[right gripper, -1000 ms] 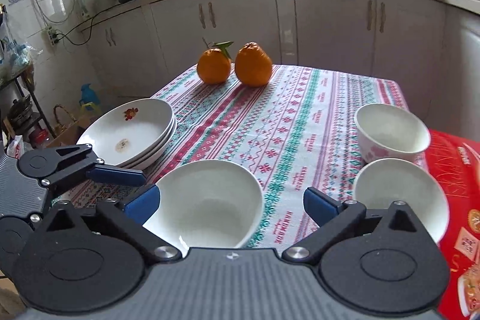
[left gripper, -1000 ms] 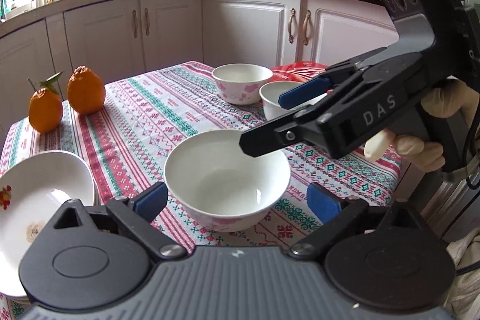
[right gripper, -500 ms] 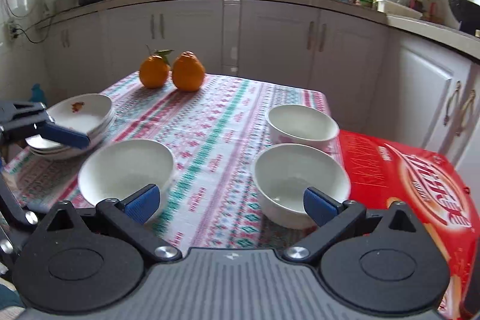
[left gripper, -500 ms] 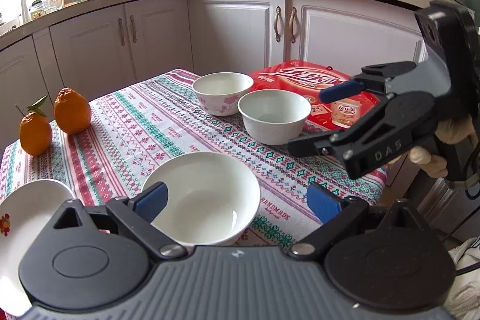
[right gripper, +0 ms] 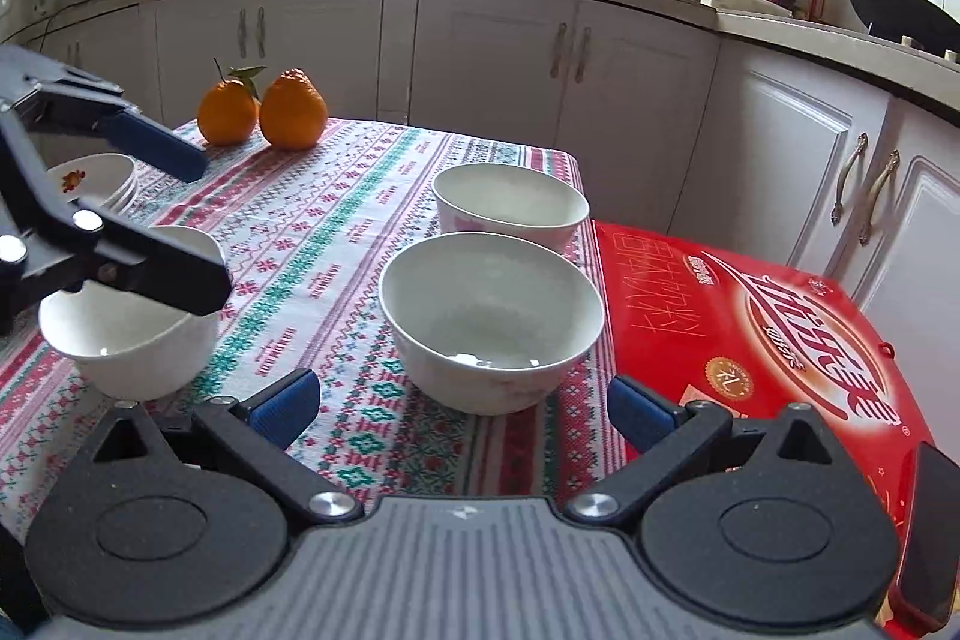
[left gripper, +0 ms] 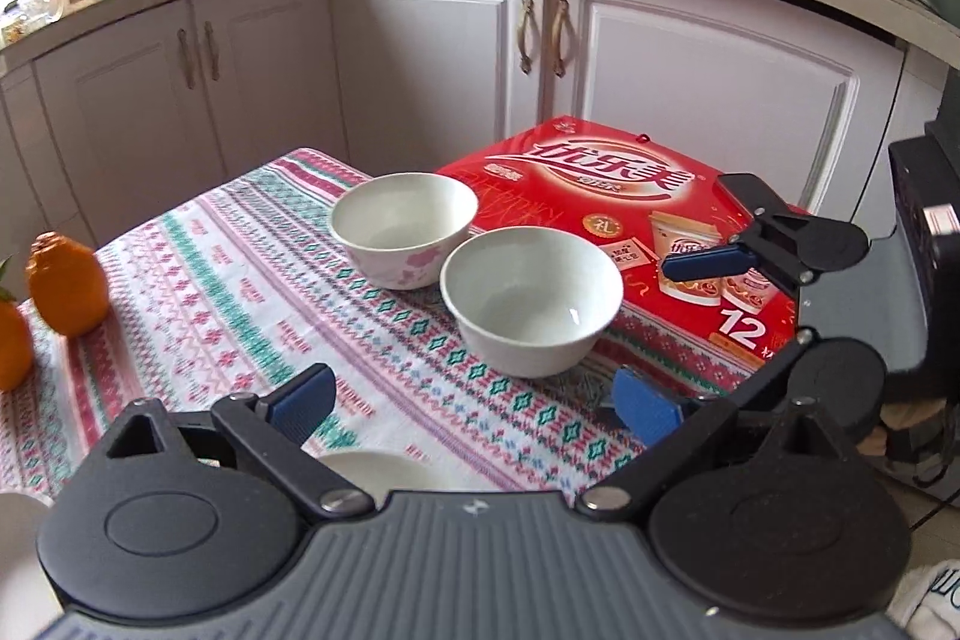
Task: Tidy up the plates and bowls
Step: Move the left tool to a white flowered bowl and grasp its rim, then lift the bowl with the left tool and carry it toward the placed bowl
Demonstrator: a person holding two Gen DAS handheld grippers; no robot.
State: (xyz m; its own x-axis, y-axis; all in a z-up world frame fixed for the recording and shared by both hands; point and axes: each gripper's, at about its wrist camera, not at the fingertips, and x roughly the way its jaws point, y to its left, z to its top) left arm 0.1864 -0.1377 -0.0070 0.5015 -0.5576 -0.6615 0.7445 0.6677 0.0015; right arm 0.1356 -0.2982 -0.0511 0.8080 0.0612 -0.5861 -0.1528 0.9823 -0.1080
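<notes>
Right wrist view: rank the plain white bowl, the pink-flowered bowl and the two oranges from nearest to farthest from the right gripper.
1. Plain white bowl, straight ahead of the open right gripper, beside the red box.
2. Pink-flowered bowl, just behind the plain one, slightly right.
3. Two oranges, at the table's far left end; they sit side by side, too close to rank apart.

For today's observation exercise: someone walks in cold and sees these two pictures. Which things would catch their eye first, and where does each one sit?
Probably the bright red box at the right edge of the patterned tablecloth, with two white bowls just left of it, one behind the other. Next, the two oranges side by side at the table's far end. The open right tongs face the nearer bowl, and the left tongs hang open over a third bowl.
</notes>
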